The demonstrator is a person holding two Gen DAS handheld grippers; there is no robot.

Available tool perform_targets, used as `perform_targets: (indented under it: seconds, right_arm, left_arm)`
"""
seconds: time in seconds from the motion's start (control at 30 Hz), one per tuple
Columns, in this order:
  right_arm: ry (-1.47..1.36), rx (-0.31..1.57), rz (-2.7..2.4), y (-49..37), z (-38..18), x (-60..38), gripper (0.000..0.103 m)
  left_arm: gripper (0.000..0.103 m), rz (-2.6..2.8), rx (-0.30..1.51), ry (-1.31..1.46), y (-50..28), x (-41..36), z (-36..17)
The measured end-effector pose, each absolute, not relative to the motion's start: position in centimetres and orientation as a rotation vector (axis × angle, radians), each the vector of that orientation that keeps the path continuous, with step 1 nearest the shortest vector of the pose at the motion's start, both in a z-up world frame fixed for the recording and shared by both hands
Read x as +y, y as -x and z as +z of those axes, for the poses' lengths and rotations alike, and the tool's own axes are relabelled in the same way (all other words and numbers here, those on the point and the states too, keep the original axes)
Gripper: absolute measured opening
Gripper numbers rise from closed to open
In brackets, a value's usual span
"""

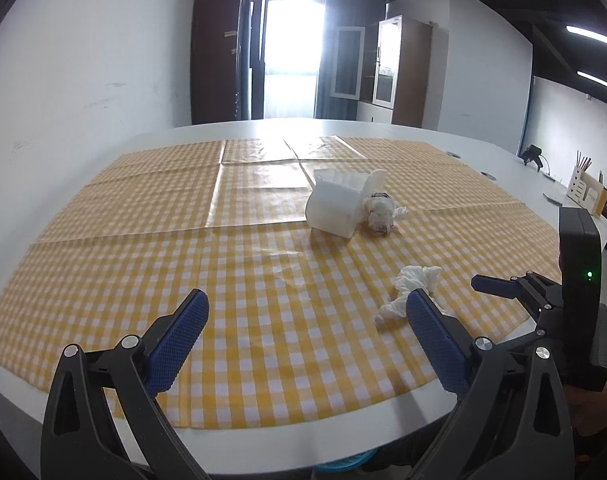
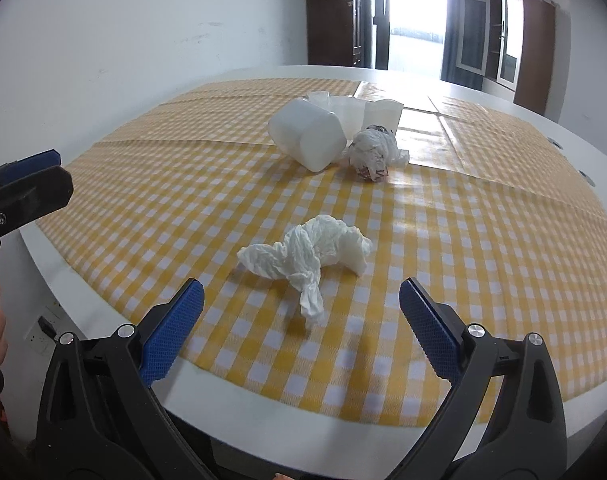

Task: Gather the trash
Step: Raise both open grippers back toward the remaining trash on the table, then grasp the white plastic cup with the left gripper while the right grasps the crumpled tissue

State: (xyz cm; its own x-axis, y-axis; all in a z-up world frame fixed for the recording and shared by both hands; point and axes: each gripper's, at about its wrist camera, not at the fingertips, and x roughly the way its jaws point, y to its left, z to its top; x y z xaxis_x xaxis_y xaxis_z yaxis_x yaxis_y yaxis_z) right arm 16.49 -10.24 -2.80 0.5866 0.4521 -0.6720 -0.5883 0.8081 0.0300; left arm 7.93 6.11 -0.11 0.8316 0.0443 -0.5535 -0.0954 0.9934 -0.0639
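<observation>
Crumpled tissue (image 2: 307, 256) on the checked bench (image 2: 483, 264): light, soft, crushable; best pinched across its bunched middle; both grippers, right (image 2: 301, 300) and left (image 1: 307, 312), spread wide, empty

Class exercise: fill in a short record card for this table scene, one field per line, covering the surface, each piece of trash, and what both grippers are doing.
surface: white table with yellow checked cloth
nearest trash: crumpled white tissue, lying on the cloth
further trash: white plastic container on its side, with a crumpled printed wrapper beside it
left gripper: fingers open, holding nothing
right gripper: fingers open, holding nothing, tissue just ahead of it
trash collected: none visible yet
</observation>
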Motion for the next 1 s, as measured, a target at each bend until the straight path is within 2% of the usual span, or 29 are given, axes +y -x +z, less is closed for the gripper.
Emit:
perform_targets:
  seconds: [0.13,0.2,0.4,0.47,0.53,0.67,0.9,1.0]
  right_arm:
    - [0.195,0.762,0.624,-17.9,-3.3,-9.4,0.091]
    - [0.2,0.782,0.621,-18.4,-3.6,-9.0,0.085]
    - [0.252,0.799,0.631,-19.4,-3.8,-8.2,0.084]
    - [0.247,0.814,0.637,-19.7,-4.0,-8.2,0.08]
    - [0.245,0.839,0.643,-20.3,-4.4,-7.9,0.064]
    - [0.253,0.857,0.646,-20.9,-4.5,-7.8,0.055]
    - [0.22,0.887,0.657,-22.1,-4.5,-8.8,0.023]
    - [0.215,0.887,0.658,-22.3,-4.3,-9.5,0.018]
  left_arm:
    - [0.097,0.043,0.624,0.144,-11.4,7.4,-0.7]
    - [0.097,0.036,0.645,0.162,-12.8,7.7,-1.0]
    - [0.097,0.021,0.667,0.115,-17.0,7.7,-1.3]
    - [0.097,-0.009,0.696,0.12,-19.0,7.8,-1.9]
    - [0.097,-0.08,0.753,0.114,-21.1,7.9,-2.6]
    - [0.097,-0.136,0.767,0.091,-24.0,8.2,-2.9]
    - [0.097,-0.277,0.796,0.092,-28.8,8.3,-2.9]
    - [0.097,-0.311,0.814,0.124,-30.2,8.6,-3.4]
